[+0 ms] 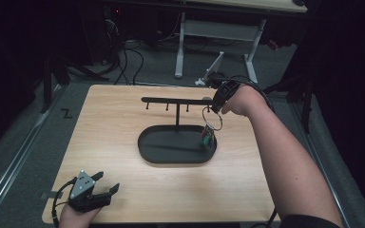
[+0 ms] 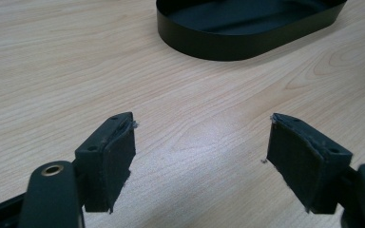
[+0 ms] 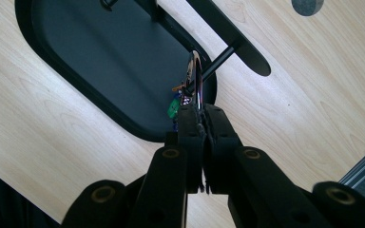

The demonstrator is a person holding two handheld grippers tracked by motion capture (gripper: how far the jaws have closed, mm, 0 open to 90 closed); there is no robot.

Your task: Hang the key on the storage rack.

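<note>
A black key stand with an oval tray (image 1: 149, 152) and a hooked crossbar (image 1: 171, 100) stands mid-table. My right gripper (image 1: 215, 108) is at the bar's right end, shut on a metal key ring (image 1: 212, 119) that hangs at the end hook (image 3: 218, 61). Coloured keys (image 1: 207, 137) dangle from the ring over the tray's right end. In the right gripper view the ring (image 3: 196, 80) stands edge-on between the closed jaws (image 3: 201, 118). My left gripper (image 1: 105, 183) rests at the table's front left corner, open and holding nothing (image 2: 202, 156); the tray's wall (image 2: 228, 47) lies ahead of it.
The wooden table (image 1: 123, 190) holds just the stand. Beyond its far edge are a white desk frame (image 1: 218, 33) and cables on a grey floor. A metal rail (image 1: 9, 161) runs along the left side.
</note>
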